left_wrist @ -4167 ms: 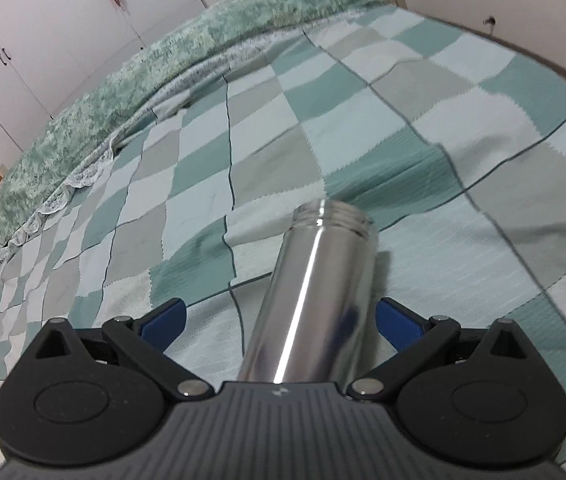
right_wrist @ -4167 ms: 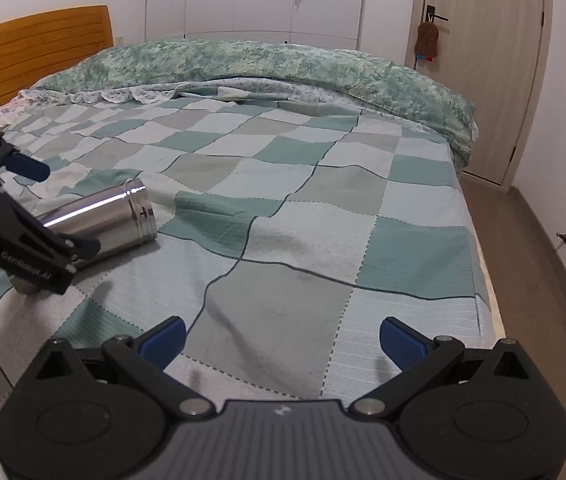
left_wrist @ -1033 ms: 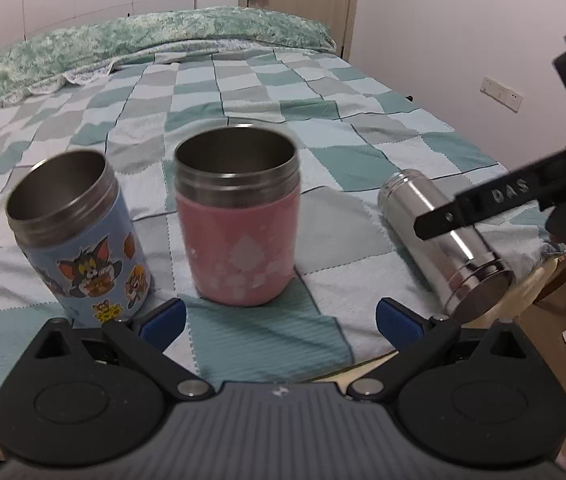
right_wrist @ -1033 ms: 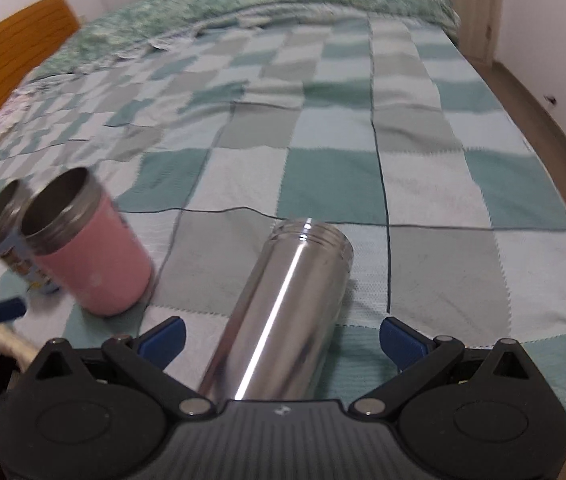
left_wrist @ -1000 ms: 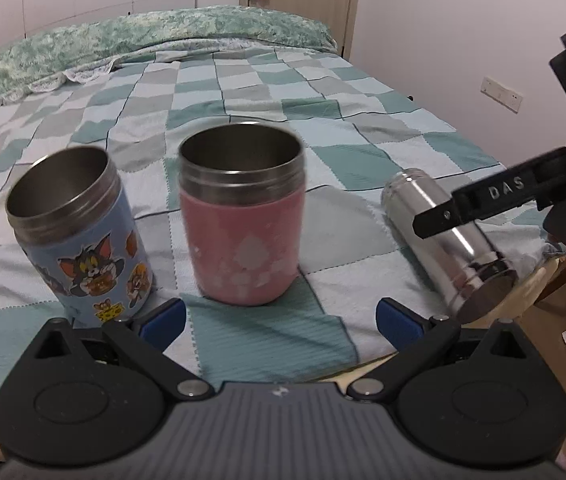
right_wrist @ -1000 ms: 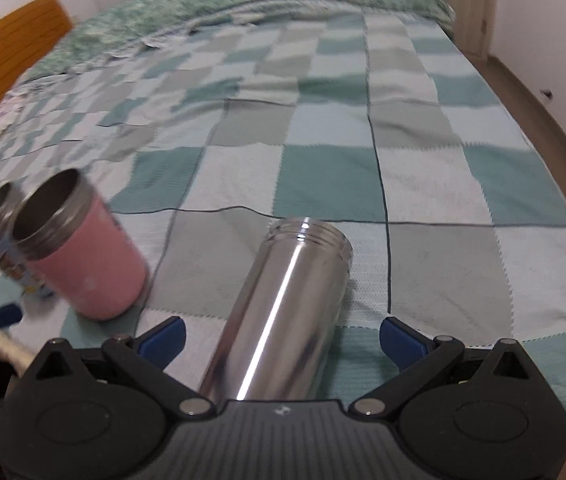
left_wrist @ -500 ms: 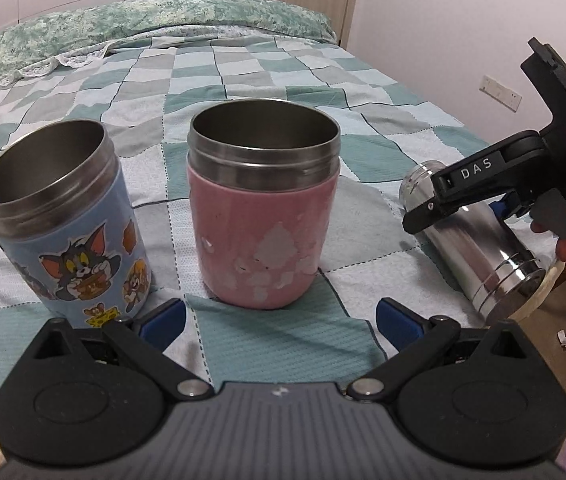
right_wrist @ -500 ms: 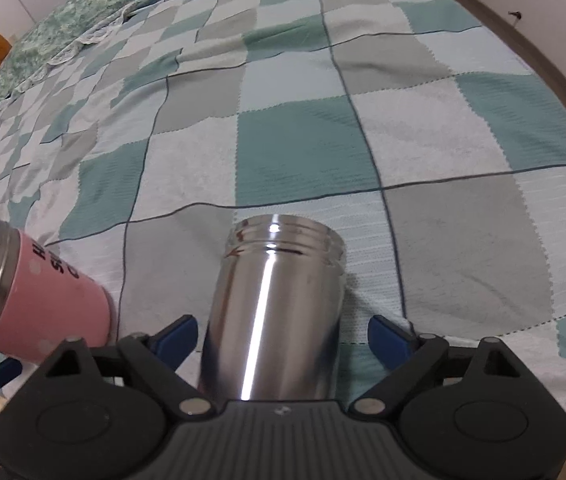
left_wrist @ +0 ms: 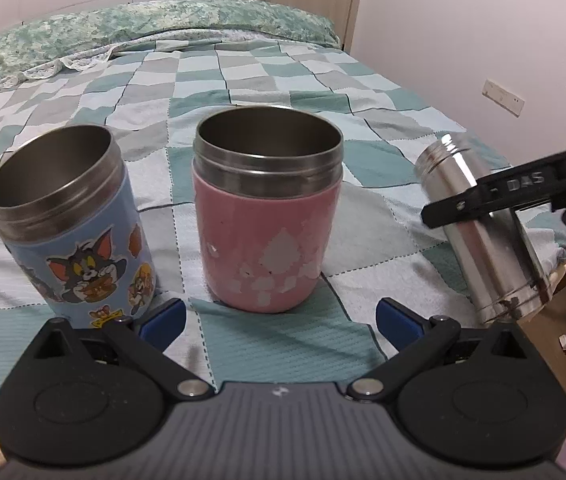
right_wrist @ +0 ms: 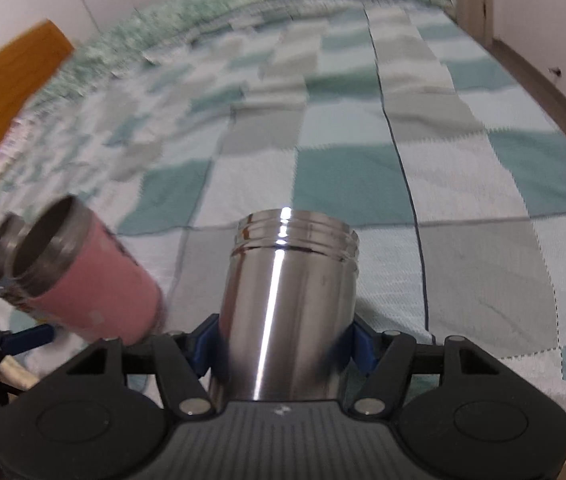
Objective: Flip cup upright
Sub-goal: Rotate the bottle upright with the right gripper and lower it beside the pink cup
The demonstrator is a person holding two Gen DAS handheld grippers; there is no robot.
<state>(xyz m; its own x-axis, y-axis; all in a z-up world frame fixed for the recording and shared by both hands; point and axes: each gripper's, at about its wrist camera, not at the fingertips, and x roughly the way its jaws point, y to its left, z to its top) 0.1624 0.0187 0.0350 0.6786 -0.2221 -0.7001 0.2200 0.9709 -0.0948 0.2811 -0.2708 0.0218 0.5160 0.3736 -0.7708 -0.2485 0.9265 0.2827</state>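
Grasp step: my right gripper (right_wrist: 283, 344) is clamped on the polished cylindrical steel cup (right_wrist: 287, 308), which slants over the checked bed (right_wrist: 463, 184) near its edge; I judge the next move tips it upright, while my left gripper (left_wrist: 279, 316) waits apart.

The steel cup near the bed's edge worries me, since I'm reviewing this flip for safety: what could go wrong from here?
The steel cup, clamped in the right gripper, is smooth and shiny, so it might slip as it turns. Its base sits by the edge of the bed, so a slip may drop it to the floor. The soft quilt could let it topple once stood up.
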